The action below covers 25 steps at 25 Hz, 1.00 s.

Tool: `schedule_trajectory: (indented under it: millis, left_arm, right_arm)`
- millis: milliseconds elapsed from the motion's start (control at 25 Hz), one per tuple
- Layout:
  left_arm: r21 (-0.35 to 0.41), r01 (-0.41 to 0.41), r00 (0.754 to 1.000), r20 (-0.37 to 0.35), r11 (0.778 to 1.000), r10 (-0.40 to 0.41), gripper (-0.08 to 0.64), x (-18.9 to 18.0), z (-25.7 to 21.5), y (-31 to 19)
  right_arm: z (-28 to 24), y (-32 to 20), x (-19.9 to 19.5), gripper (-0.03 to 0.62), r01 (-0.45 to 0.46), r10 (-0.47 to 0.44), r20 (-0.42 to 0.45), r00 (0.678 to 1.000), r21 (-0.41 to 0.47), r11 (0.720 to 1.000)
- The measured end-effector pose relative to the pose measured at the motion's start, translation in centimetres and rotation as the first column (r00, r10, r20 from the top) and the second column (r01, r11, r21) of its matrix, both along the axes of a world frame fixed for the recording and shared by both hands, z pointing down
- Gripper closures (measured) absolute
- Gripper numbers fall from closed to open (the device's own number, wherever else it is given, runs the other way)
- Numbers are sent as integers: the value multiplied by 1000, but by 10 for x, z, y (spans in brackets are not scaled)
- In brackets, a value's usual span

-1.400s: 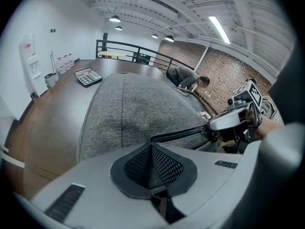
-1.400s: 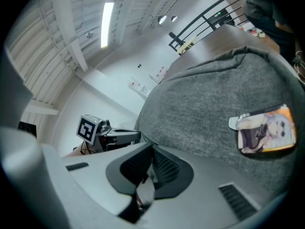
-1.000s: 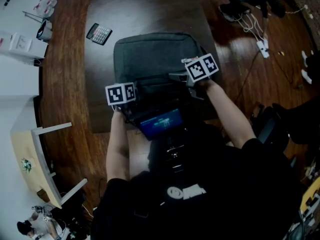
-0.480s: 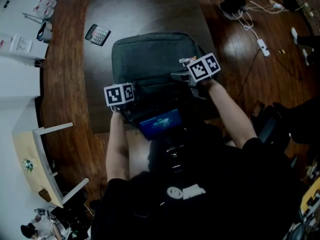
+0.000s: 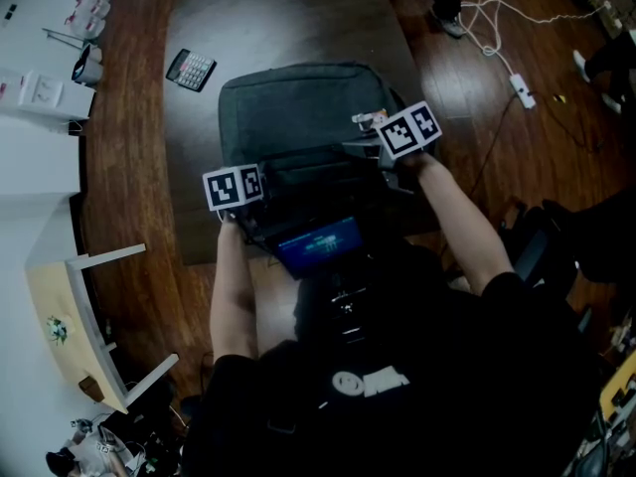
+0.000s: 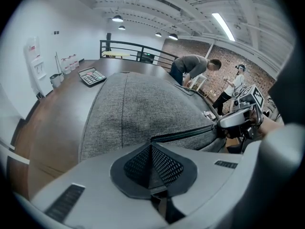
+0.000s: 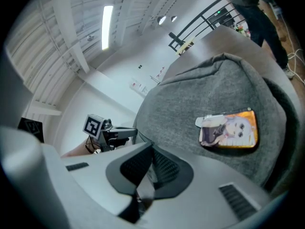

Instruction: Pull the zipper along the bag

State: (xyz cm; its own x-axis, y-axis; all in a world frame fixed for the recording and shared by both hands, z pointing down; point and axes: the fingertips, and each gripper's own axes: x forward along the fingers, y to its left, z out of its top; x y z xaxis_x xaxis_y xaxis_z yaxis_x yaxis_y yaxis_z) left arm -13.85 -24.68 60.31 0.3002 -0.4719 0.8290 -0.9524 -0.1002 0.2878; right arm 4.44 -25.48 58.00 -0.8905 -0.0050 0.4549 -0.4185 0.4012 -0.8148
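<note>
Zipper [image 6: 190, 133] runs across the grey bag [image 5: 298, 107] lying on the dark table [image 5: 288, 13]. Your right gripper [image 7: 150, 151] is clamped on what looks like its pull, your left gripper [image 6: 151, 146] pinched shut on the seam. Tug off-line and the pull may slip (or teeth jam). Only a calculator [image 5: 193, 68] lies nearby, well clear.

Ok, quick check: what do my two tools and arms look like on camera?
The left tool and right tool are both pale grey moulded shells with black mesh-textured pads in a dark rounded surround, plus ribbed black slots. Each carries a white cube printed with black square markers. You wear a black short-sleeved top.
</note>
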Motion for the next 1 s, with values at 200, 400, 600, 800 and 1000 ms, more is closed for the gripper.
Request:
schedule_trajectory:
  millis: [200,400,600,800,1000]
  left_arm:
    - [0,8,1000,3,1000,-8,557,4,1,1]
    - [4,12,1000,6,1000,-12,557,3,-1,1]
    - [5,24,1000,19,1000,-24,557,3,-1,1]
    - [7,57,997,42,998,-57,557,-5,-4,-1]
    - [33,101,992,79,994,-103,557,-2,-14,5]
  right_arm:
    - [3,0,11,578,-1,1,-9,1000,3,1000]
    - [1,-1,10,577,4,-3,-22,1000,24,1000]
    - [4,2,15,561,50,-42,-100,994,77,996]
    - [-8,-12,37,563,-7,24,-133,991,131,991]
    - [-36,-36,51,588,-111,215,-218,952,409,906]
